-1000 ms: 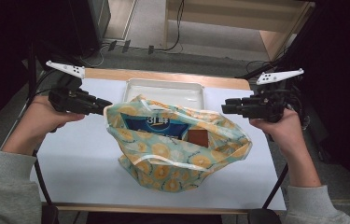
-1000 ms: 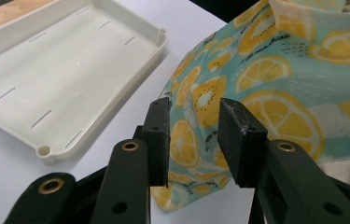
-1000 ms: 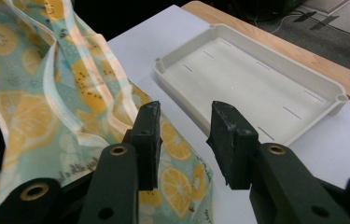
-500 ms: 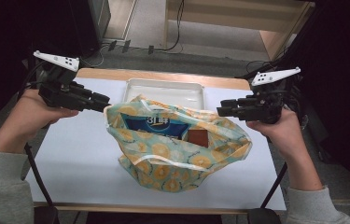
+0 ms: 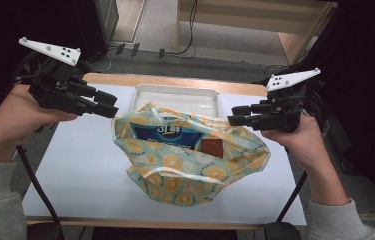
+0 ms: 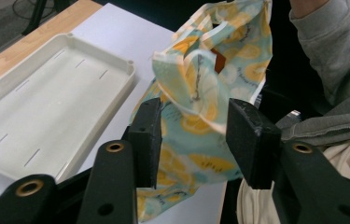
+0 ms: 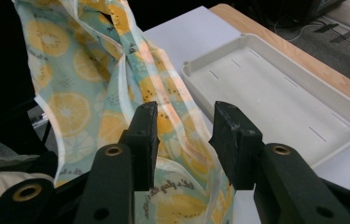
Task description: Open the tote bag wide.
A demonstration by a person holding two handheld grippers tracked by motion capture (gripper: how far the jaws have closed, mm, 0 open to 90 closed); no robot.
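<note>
A lemon-print plastic bag (image 5: 185, 172) lies open-mouthed mid-table, with a blue packet (image 5: 172, 134) and a brown box (image 5: 211, 146) inside. My left gripper (image 5: 109, 104) hovers at the bag's left rim. Its jaws have just been opening, and they stand apart with nothing pressed between the pads. In the left gripper view the bag (image 6: 210, 60) rises beyond my left gripper (image 6: 196, 135). My right gripper (image 5: 234, 119) points at the bag's right rim, jaws apart. In the right gripper view the bag's fabric (image 7: 84, 70) hangs behind my right gripper (image 7: 184, 135), not pinched.
An empty white tray (image 5: 175, 92) sits behind the bag at the table's far edge, also seen as the tray (image 6: 46, 93) and tray (image 7: 280, 88) in the gripper views. White tabletop (image 5: 75, 170) surrounds the bag. Dark stands flank the table.
My left gripper has risen and its jaws have spread wider. My right gripper has edged slightly left toward the bag. The bag has kept its shape.
</note>
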